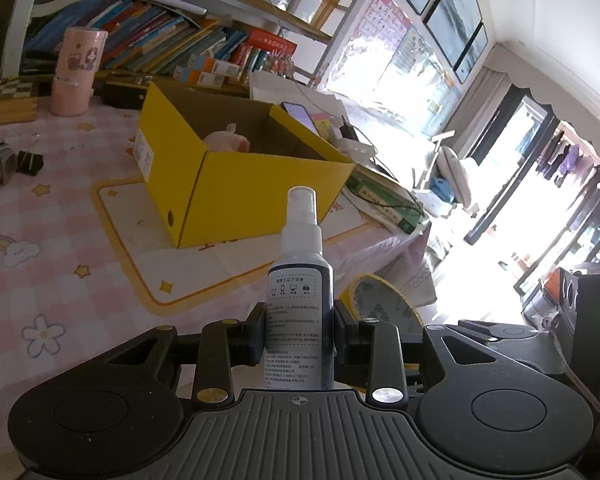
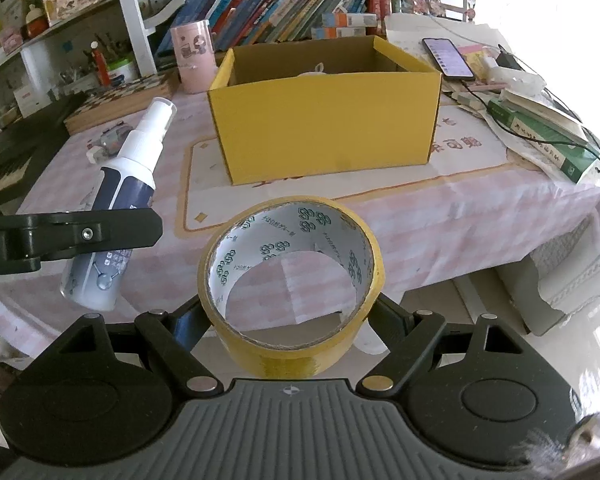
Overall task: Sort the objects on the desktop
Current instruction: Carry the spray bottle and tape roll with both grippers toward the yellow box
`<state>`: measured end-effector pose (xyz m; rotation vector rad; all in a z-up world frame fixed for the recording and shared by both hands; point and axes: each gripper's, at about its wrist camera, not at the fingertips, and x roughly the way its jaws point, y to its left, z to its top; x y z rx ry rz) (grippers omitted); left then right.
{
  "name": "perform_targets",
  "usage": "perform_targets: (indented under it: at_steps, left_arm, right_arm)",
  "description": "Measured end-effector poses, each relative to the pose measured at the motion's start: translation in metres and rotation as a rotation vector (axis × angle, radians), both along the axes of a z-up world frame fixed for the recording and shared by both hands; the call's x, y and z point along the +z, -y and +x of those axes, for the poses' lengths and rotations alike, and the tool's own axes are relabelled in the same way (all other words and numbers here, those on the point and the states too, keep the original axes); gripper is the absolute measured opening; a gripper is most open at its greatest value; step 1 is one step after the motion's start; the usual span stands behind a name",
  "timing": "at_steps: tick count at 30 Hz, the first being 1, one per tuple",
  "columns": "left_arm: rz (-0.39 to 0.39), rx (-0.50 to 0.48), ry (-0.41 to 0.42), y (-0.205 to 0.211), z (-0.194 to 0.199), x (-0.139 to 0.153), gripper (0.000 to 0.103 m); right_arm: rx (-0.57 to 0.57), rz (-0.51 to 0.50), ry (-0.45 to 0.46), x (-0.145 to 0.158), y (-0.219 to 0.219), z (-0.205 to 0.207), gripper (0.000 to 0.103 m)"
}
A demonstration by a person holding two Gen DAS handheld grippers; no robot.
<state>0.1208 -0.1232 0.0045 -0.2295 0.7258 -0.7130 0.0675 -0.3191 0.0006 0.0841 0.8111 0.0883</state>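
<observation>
from my left wrist, my left gripper (image 1: 299, 338) is clamped on the bottle (image 1: 300, 304), which stands upright between the pads with its white spray cap on top and a printed label facing me. beyond it the yellow box (image 1: 236, 168) sits open on the pink checked cloth (image 1: 52, 232), with something pale pink inside, too little of it showing to say what. a pink cup (image 1: 76, 72) stands at the far left of the table in front of a row of books (image 1: 156, 46), and a phone (image 1: 300, 116) lies just behind the box. low at the right, beside the bottle, part of the tape (image 1: 380, 304) shows

from my right wrist, my right gripper (image 2: 292, 320) has its jaws spread wide against the outside of the tape (image 2: 292, 280), gripping the yellow roll with its hollow core facing me. to the left my left gripper (image 2: 100, 236) shows as a black finger across the bottle (image 2: 116, 216), which leans here with the cap pointing up and to the right. both things are held off the table, near its front edge. the box (image 2: 324, 120) stands straight ahead on the cloth (image 2: 480, 216), with the cup (image 2: 194, 56) behind its left corner, the phone (image 2: 448, 58) to its right and a green book (image 2: 540, 144) further right
</observation>
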Motion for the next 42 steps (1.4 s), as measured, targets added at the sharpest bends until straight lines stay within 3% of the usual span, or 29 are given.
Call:
perform_targets:
  at_steps: [13,25,37,42]
  left_arm:
    - [-0.015,-0.027,0.005,0.038,0.031,0.002,0.033]
    - [-0.051,0.015,0.073,0.069,0.069,0.027,0.033]
    - [-0.068,0.119,0.175,0.093,0.114,0.061,0.033]
    - [-0.051,0.162,0.2,0.099,0.135,0.068,0.033]
  right_arm:
    - [-0.011,-0.017,0.017,0.004,0.038,0.031,0.083]
    - [0.024,-0.002,0.144,0.028,0.082,0.077,0.082]
    - [0.099,-0.021,0.309,0.071,0.126,0.143,0.082]
    - [0.152,-0.019,0.337,0.077,0.131,0.172,0.082]
